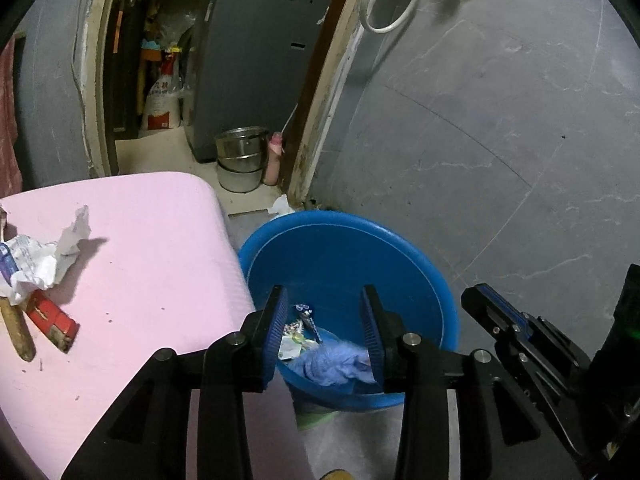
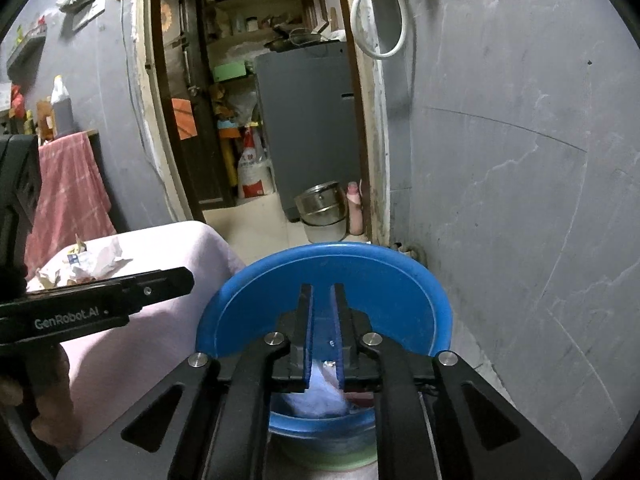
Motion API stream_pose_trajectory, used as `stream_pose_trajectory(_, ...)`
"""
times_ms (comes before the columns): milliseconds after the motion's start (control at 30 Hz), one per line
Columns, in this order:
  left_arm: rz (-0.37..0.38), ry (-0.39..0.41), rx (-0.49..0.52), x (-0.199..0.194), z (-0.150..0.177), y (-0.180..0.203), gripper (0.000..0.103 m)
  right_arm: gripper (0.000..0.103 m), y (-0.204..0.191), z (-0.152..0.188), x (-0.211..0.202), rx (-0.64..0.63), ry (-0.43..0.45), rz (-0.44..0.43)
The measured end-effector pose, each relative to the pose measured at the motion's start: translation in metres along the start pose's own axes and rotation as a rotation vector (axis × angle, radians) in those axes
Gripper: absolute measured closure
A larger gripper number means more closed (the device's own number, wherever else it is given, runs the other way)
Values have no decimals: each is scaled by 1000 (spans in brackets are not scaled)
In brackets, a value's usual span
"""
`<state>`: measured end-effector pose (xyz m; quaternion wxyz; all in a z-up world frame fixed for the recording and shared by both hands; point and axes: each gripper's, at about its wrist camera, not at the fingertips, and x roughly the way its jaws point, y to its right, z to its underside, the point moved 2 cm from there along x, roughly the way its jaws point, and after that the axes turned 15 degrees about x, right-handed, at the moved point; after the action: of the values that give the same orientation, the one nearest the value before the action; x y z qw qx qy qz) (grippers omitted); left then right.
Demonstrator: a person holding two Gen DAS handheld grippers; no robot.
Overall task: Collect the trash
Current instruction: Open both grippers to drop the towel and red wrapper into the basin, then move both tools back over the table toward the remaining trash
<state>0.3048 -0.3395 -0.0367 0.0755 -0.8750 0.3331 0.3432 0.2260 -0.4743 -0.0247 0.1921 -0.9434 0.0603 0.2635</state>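
A blue basin [image 1: 348,248] stands on the floor beside a pink-covered table [image 1: 152,248]. In it lie small wrappers [image 1: 300,332] and a bluish crumpled cloth [image 1: 328,364]. My left gripper [image 1: 324,328] is open and empty above the basin. On the table's left lie crumpled white paper [image 1: 40,256], a red packet [image 1: 52,320] and a wooden handle [image 1: 18,332]. My right gripper [image 2: 324,332] hovers over the basin [image 2: 324,276], its jaws nearly closed with a narrow gap and nothing between them. The right gripper also shows in the left wrist view [image 1: 500,316].
A grey wall [image 1: 480,120] stands right of the basin. A doorway behind shows stacked steel pots [image 1: 240,160], a pink bottle [image 1: 274,160], a grey appliance [image 1: 256,60] and a sack [image 1: 162,104]. A crumpled tissue [image 1: 282,206] lies on the floor. A pink towel [image 2: 68,188] hangs at left.
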Motion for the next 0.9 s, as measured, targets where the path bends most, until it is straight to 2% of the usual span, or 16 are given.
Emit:
stream_pose_trajectory(33,-2,5,-3,-3,1,0,70,91,-2,0,-2,-3,6,-2)
stream_pose_trajectory(100,-10,22,-6,-10,2,-3,69,77,-4,-1,-5,-10,23,-5)
stream_pose_trajectory(200,-35,67,-9,-27,2,-9,63,76,-11,-3,-13,-25,55,-17)
stream_pose_trajectory(400,-107,155,15,-69,-5,-25,62,74,-31,-13,-34,-34,142,-56)
stream_pose_trajectory(433,-120,171,18,-77,-6,-28,59,72,-34,-15,-37,-33,155,-67)
stream_pose_trajectory(500,-149,212,17,-96,-7,-36,51,54,-44,-18,-44,-33,179,-90)
stream_pose_trajectory(633,-201,278,22,-133,-4,-50,43,49,-64,-21,-58,-41,222,-138)
stream_pose_trajectory(667,-219,293,23,-142,-2,-54,40,44,-68,-21,-61,-43,232,-147)
stream_pose_trajectory(700,-233,307,22,-150,0,-57,34,35,-74,-20,-66,-41,248,-162)
stream_pose_trajectory(733,-246,325,19,-160,2,-62,27,30,-78,-20,-69,-38,258,-173)
stream_pose_trajectory(833,-282,369,4,-183,9,-73,19,20,-93,-21,-79,-28,297,-212)
stream_pose_trajectory(900,-303,390,-7,-199,16,-80,13,7,-103,-20,-85,-26,323,-232)
